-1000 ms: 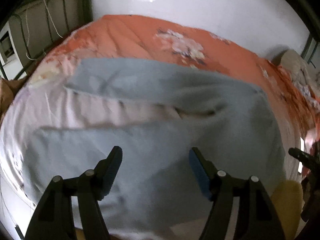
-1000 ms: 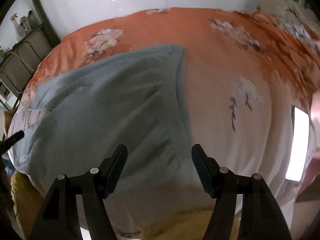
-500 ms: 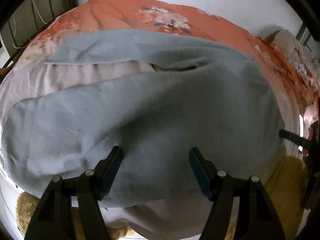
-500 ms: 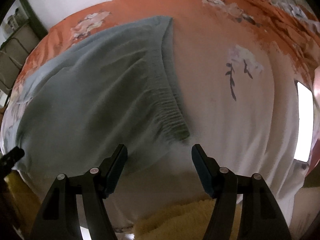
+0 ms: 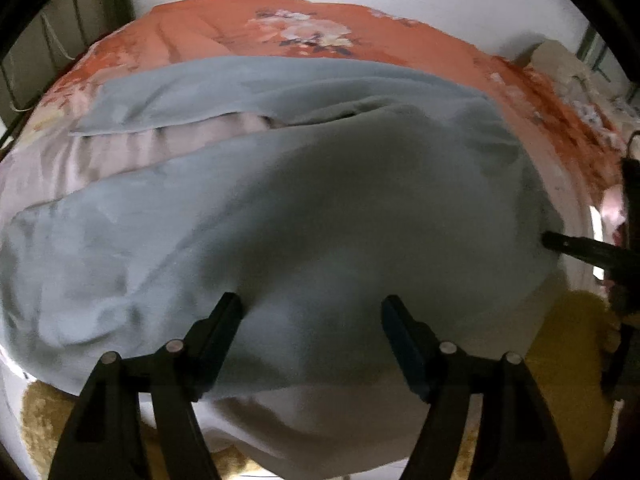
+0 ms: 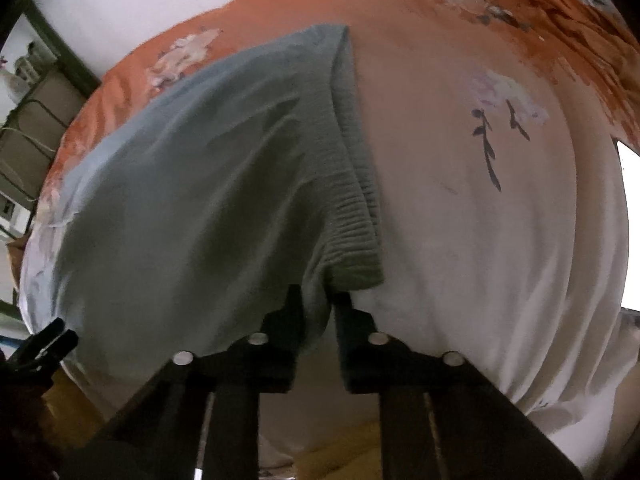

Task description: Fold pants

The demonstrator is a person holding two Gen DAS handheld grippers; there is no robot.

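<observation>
Spanning the bed [image 5: 408,28], grey pants [image 5: 320,200] lie flat, legs leftward, waistband [image 6: 352,216] rightward. Left hand-held gripper [image 5: 312,328]: jaws apart over the near leg, opening, gripping nothing. Right hand-held gripper [image 6: 316,304]: jaws closing on the near waistband corner. Step in hand: seizing the near edge. Next move likely calls for a left grasp, then lifting across.

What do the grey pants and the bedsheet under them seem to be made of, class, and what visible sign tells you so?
Pants: probably a soft knit such as cotton jersey, matte grey; the ribbed, gathered waistband and limp folds suggest it. Bedsheet: likely a thin woven cotton or blend, smooth with a faint sheen; it carries a printed flower pattern and drapes in fine, shallow creases. The exact fibre cannot be told.
</observation>
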